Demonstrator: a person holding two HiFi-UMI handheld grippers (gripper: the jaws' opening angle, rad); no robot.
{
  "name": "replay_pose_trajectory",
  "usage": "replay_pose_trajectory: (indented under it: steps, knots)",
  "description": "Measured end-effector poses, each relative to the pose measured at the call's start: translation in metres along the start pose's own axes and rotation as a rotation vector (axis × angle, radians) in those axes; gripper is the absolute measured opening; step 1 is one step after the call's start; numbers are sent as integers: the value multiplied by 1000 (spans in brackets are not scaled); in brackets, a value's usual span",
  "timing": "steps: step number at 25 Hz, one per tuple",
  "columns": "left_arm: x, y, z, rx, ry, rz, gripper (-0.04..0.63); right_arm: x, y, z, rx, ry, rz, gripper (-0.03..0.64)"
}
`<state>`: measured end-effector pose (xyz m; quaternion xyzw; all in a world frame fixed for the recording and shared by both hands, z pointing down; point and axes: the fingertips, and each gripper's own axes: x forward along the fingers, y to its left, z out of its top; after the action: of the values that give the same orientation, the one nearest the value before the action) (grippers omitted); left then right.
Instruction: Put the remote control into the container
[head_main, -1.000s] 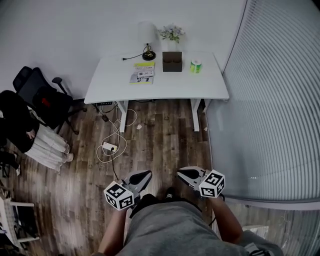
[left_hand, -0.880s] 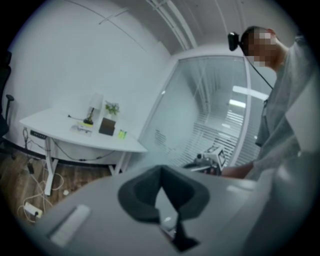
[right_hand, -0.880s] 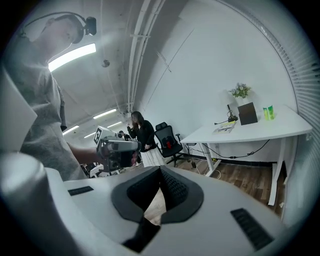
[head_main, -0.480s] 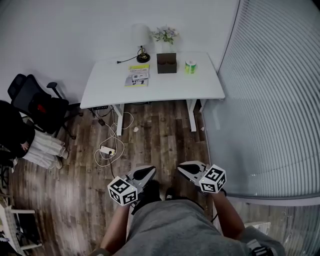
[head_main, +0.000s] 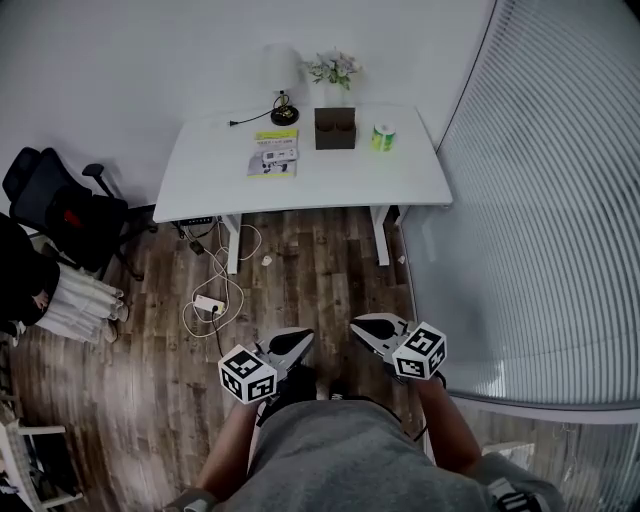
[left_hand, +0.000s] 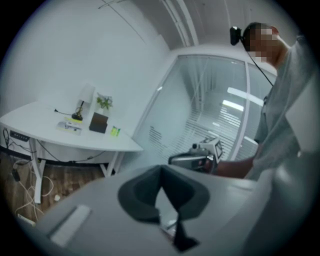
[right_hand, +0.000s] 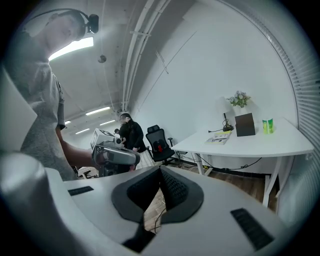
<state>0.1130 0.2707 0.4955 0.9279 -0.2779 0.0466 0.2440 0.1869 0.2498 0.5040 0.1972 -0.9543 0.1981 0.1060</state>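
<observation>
Far ahead stands a white table (head_main: 400, 180). On it a dark brown container (head_main: 335, 128) sits near the back edge, and a pale remote control (head_main: 272, 156) lies on a yellow-green booklet to the container's left. Both grippers hang low in front of the person's body, far from the table. My left gripper (head_main: 292, 343) and right gripper (head_main: 363, 327) have their pads together with nothing between them. The left gripper view shows the container (left_hand: 98, 122) far off beyond its shut jaws (left_hand: 161, 172). The right gripper view shows the container (right_hand: 245, 124) beyond its shut jaws (right_hand: 160, 172).
A green roll (head_main: 383, 136), a lamp (head_main: 283, 75) and a small plant (head_main: 335, 70) share the table. An office chair (head_main: 55, 205) stands at the left. A power strip with cables (head_main: 208, 302) lies on the wooden floor. A glass wall with blinds (head_main: 540, 200) runs along the right.
The head view has shifted a little, and the chair and the seated person have slid towards the left edge. Both grippers stay low, shut and side by side.
</observation>
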Motion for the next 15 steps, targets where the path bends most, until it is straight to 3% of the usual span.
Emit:
replay_pose_trajectory:
  steps: [15]
  knots:
    - [-30, 108, 38, -15, -9, -53, -6, 118, -38, 53, -20, 32, -34, 17]
